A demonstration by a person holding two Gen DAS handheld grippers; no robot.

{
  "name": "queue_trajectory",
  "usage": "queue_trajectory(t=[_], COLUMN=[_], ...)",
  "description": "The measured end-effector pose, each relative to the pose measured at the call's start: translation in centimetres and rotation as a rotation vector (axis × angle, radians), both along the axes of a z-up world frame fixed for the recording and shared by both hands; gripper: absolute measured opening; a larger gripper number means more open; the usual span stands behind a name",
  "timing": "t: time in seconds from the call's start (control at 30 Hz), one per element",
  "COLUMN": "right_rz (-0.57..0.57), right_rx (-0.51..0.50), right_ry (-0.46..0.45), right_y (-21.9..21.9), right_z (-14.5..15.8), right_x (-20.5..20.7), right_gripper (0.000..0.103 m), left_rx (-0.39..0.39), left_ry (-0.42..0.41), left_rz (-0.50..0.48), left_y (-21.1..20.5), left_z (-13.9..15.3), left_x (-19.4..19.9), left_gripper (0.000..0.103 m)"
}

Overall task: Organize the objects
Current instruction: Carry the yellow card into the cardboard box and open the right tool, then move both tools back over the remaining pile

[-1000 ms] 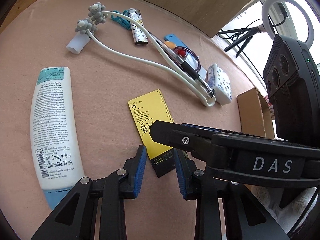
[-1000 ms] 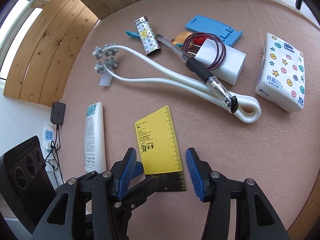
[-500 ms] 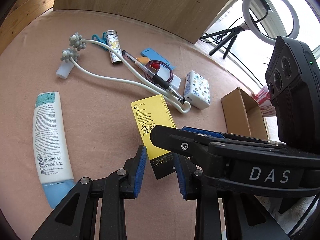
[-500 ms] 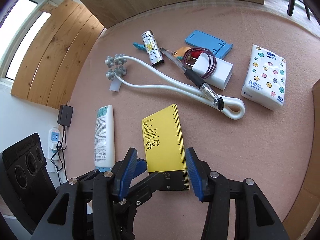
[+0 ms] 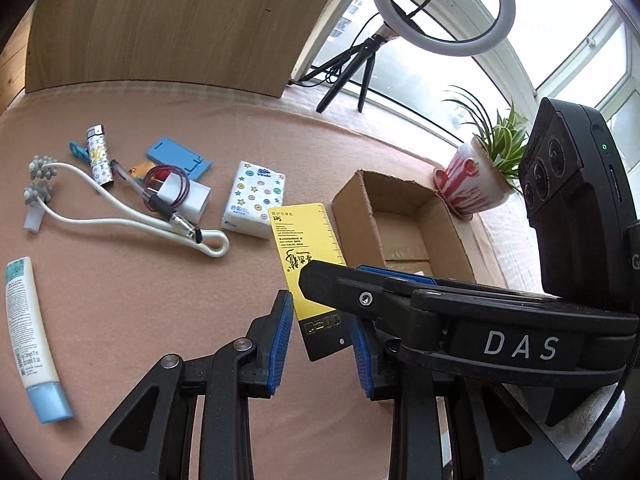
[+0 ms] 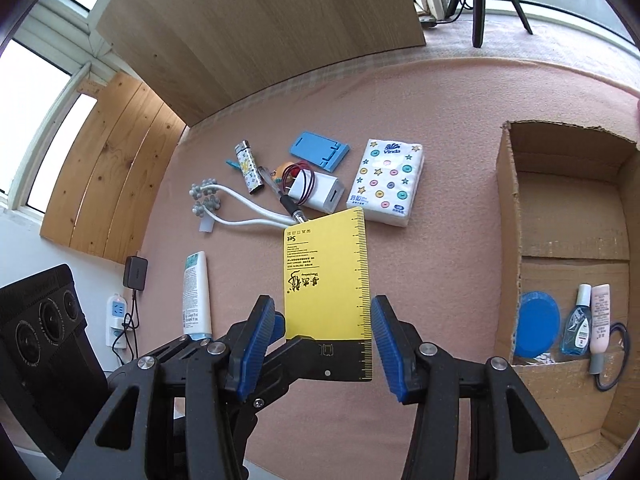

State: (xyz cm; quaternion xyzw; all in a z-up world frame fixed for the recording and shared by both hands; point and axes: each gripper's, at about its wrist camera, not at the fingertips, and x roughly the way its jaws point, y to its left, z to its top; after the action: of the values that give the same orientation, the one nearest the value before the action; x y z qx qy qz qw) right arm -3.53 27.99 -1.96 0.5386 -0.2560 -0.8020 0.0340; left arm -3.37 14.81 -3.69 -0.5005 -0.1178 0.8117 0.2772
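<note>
Now your left claw (image 5: 320,340) and right claw (image 6: 324,340) both clamp the yellow card (image 6: 326,276), lifted off the bench (image 5: 140,300). Its top points to 12 o'clock, with the cardboard box (image 6: 568,240) at 3 o'clock.

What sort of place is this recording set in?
Probably a home sunroom or window nook used for filming: a ring light on a tripod, a potted plant by big windows, household clutter on pink carpet.

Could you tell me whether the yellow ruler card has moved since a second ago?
Yes. The yellow ruler card has been lifted off the pink mat and carried toward the cardboard box.
</note>
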Motion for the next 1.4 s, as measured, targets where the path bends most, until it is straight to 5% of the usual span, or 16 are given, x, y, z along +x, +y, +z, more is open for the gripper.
queue_trajectory(t=[0.43, 0.7, 1.0, 1.4], right_rz=[-0.176, -0.219, -0.168, -0.03], right_rx=[0.034, 0.036, 0.134, 0.128], right_ry=[0.007, -0.002, 0.033, 0.043], right_y=[9.3, 12.0, 10.7, 4.6], right_z=[1.1, 0.6, 1.5, 0.7], right_x=[6.6, 8.4, 7.3, 1.4], right_gripper=[0.046, 0.046, 0.05, 0.05], left_rx=[0.025, -0.026, -0.071, -0.118], left_ry=[0.011, 0.011, 0.011, -0.044], left_rz=[-0.185, -0.214, -0.117, 0.124], left_y=[11.2, 14.1, 10.7, -0.8], left_z=[1.0, 0.2, -0.2, -2.2], left_x=[2.5, 3.5, 1.8, -0.3], left_gripper=[0.03, 0.033, 0.036, 0.036])
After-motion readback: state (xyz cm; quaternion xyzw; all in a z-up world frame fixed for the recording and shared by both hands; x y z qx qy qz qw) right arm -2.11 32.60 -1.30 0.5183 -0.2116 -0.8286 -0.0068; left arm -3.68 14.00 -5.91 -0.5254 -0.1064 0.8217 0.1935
